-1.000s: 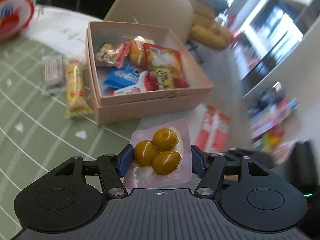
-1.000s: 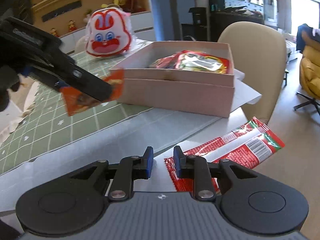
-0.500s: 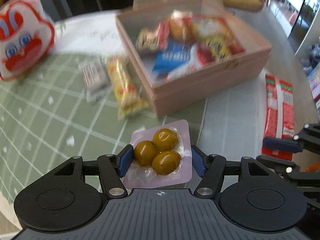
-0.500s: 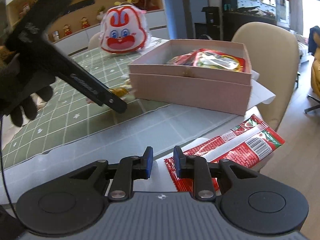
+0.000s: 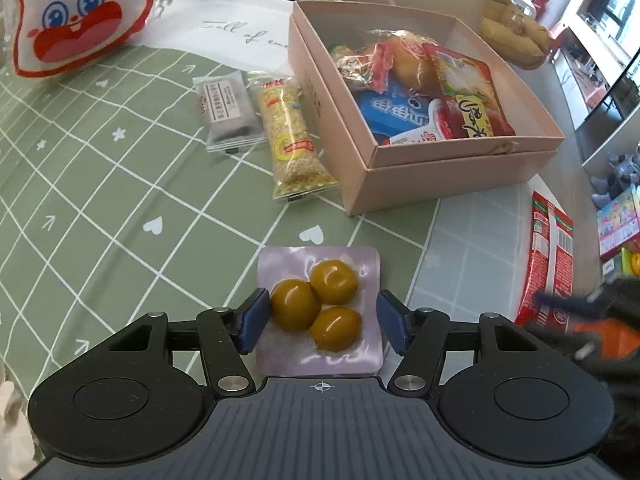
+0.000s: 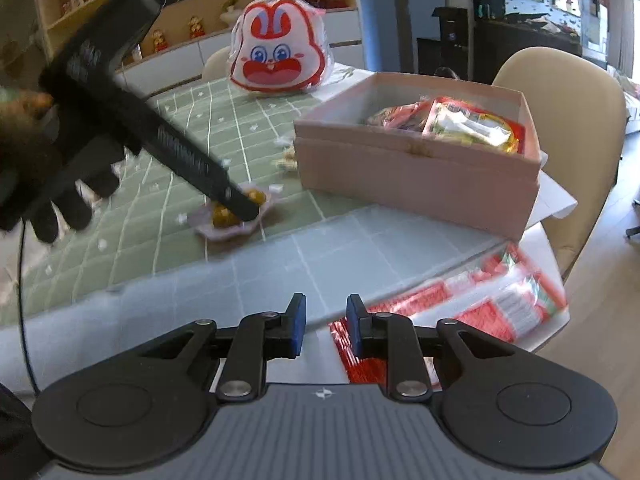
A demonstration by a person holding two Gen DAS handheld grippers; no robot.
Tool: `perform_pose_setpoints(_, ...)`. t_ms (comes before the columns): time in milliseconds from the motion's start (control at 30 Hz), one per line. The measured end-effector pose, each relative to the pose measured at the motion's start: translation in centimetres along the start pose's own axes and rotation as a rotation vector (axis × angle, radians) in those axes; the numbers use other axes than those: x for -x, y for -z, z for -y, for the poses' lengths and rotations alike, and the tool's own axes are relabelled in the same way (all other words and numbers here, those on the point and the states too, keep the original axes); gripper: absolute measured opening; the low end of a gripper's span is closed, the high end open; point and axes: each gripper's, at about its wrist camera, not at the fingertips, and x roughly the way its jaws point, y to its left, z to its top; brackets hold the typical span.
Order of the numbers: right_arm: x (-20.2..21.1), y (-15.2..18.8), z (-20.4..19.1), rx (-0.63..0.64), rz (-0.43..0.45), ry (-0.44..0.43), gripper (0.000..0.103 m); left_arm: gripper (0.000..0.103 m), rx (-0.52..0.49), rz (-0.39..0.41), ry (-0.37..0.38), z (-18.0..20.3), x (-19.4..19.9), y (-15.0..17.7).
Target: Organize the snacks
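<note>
**Egg pack brought down near the box**

The left gripper (image 5: pixel 320 316) holds the egg pack (image 5: pixel 318 308) between its jaws, which sit against the pack's two edges. A second ago the pack hung higher, nearer the box (image 5: pixel 424 176); now it is low over the worktop (image 5: pixel 100 208), in front of the box's near corner, and in the right wrist view it seems to touch the cloth. That looks like a set-down beside the box rather than a drop into it, so the pack is not yet stowed. The right gripper (image 6: pixel 323 326) hovers with narrow, empty jaws over the red packet (image 6: pixel 472 312), right of the box, which has not been picked up.
</note>
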Motion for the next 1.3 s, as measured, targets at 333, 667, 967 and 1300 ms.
perform_pose_setpoints(333,0.0,0.1,4.7,-0.373,-0.093,0.305,0.053,0.065,0.043,0.04,0.028,-0.4,0.2,0.9)
perform_pose_setpoints(667,-4.2,-2.8,1.9,-0.407,-0.242,0.463,0.077,0.067,0.025,0.119,-0.032,0.7,0.0,2.2)
perform_pose_setpoints(967,-2.8,-2.6,1.1,-0.282,-0.235,0.371,0.05,0.067,0.005,0.149,-0.03,0.8,0.0,2.4)
perform_pose_setpoints(1300,4.3,-5.9,0.5,-0.213,-0.096,0.123,0.048,0.067,-0.032,0.127,-0.005,1.8,1.1,3.5)
